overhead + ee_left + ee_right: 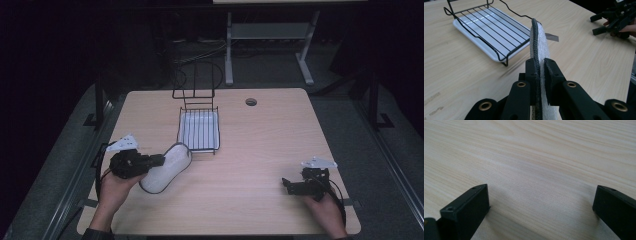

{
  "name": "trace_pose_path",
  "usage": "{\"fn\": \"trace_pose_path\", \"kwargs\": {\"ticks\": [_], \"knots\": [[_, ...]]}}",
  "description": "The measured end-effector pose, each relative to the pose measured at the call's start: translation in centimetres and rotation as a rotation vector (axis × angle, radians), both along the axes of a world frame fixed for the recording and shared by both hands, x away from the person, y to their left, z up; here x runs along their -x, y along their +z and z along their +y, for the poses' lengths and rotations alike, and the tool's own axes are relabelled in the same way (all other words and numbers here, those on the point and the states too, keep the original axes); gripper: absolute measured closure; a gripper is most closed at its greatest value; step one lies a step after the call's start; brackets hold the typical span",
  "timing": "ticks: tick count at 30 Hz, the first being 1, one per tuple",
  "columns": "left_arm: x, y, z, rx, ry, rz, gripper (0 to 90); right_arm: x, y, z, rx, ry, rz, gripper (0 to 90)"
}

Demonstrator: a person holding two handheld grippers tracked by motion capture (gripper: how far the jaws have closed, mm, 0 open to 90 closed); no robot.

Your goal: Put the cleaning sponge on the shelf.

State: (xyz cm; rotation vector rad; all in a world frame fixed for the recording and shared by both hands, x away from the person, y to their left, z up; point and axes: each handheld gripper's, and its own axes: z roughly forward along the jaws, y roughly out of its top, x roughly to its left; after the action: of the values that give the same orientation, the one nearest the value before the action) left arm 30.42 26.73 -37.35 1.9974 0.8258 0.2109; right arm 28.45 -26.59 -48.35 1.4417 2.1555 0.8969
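Light wood-grain rectangular table [260, 150], with a small round grommet hole [251, 102] near its far edge; a light-framed second table [270, 35] stands on the dark floor beyond it.

Black wire dish rack [199, 112] seated on a white rectangular plastic tray [186, 131], at the table's far centre-left; a tall looped wire back rises at its far end; in the left gripper view the rack [486, 27] sits over the tray [467, 33] to the upper left.

White quilted oval oven mitt with dark piped edge [165, 167], lifted on edge between the rack and the table's near left, its far tip just beside the tray's near corner; in the left gripper view the mitt [541, 45] stands edge-on.

Left gripper [156, 160], black, held in the left hand [116, 187]; jaws pressed together on the mitt's piped edge [539, 75].

Right gripper [286, 185], black, near the table's near right, held in the right hand [325, 210]; jaws spread wide over bare wood [541, 205], gripping nothing.
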Motion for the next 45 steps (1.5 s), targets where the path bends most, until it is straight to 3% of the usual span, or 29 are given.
{"fn": "trace_pose_path", "kwargs": {"ticks": [22, 28, 35, 45], "knots": [[-3.6, 1.0, -0.2, 0.056, 0.023, -0.016, 82.0, 0.0, 0.0, 0.0, 0.000, 0.000, 0.000, 0.2], [-4.8, 1.3, -0.6, 0.044, 0.018, -0.032, 82.0, 0.0, 0.0, 0.0, 0.000, 0.000, 0.000, 0.2], [-6.5, 1.9, -1.2, 0.066, 0.015, -0.041, 82.0, 0.0, 0.0, 0.0, -0.001, 0.001, 0.000, 0.2], [-8.8, 2.4, -2.1, 0.060, 0.013, -0.053, 82.0, 0.0, 0.0, 0.0, -0.001, -0.001, 0.001, 0.2]]}}
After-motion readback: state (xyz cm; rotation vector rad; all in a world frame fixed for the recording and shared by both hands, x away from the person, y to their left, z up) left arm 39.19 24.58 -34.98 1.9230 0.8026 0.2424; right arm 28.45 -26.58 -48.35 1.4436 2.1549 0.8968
